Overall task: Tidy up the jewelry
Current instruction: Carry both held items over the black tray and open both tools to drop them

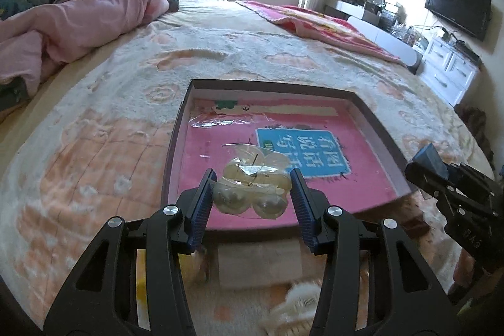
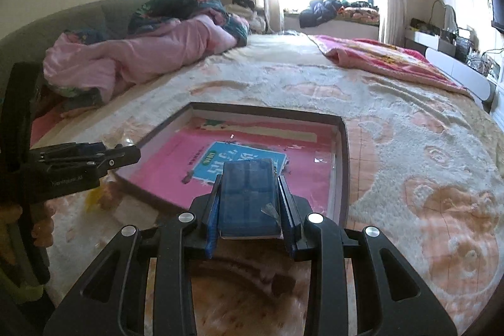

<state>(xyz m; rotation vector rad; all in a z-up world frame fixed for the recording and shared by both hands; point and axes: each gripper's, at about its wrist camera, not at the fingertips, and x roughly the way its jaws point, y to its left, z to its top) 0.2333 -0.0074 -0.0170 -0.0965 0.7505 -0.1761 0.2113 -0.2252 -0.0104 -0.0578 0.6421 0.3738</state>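
A shallow dark-rimmed box (image 1: pixel 176 147) with a pink printed lining lies on the bed. In the left wrist view a clear plastic bag of pearl-like jewelry (image 1: pixel 252 188) lies in the box's near part. My left gripper (image 1: pixel 253 177) is open, with its blue pads on either side of the bag and apart from it. My right gripper (image 2: pixel 249 178) is shut on a small dark blue box (image 2: pixel 247 197) and holds it over the near edge of the box (image 2: pixel 343 153). The right gripper also shows in the left wrist view (image 1: pixel 441 175).
A cream and orange patterned bedspread (image 1: pixel 126 103) covers the bed. A pink quilt (image 1: pixel 78 18) is piled at the far left and a red blanket (image 1: pixel 315 21) lies at the far right. A white hair clip (image 1: pixel 299 304) and small items lie near the box's front edge.
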